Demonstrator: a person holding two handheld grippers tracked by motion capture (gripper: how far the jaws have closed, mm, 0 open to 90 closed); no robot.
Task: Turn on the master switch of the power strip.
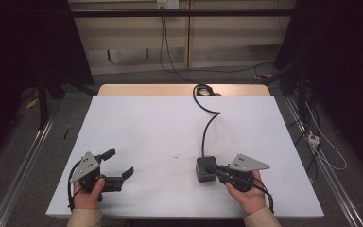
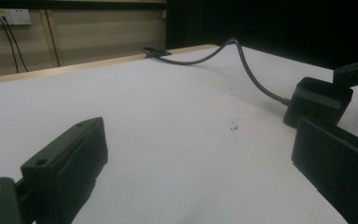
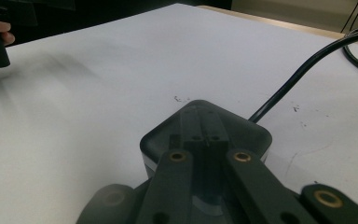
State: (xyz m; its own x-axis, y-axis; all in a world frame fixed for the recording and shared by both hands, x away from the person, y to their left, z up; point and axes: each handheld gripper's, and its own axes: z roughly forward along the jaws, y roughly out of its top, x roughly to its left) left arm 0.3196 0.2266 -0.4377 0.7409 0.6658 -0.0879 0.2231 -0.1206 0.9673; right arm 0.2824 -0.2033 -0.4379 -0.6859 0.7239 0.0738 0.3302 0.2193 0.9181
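Observation:
A black box [image 1: 205, 169] with a rounded top sits on the white table [image 1: 142, 123], front right. Its dark cable [image 1: 211, 120] runs to the far edge and coils there. My right gripper [image 1: 219, 170] is shut, its joined tips lying over the box's top [image 3: 205, 122], with nothing between them. In the left gripper view the box [image 2: 317, 100] stands ahead on the right, its cable [image 2: 256, 79] arching away. My left gripper [image 1: 119, 164] rests at the front left, open and holding nothing, with bare table between its jaws [image 2: 200, 172].
A wooden strip [image 1: 170, 90] borders the table's far edge. Small dark specks [image 1: 176, 156] mark the sheet near the middle. Metal rails [image 1: 23, 165] run along the floor on both sides, and loose cables [image 1: 324, 146] lie at the right. A wall socket [image 2: 9, 16] sits behind.

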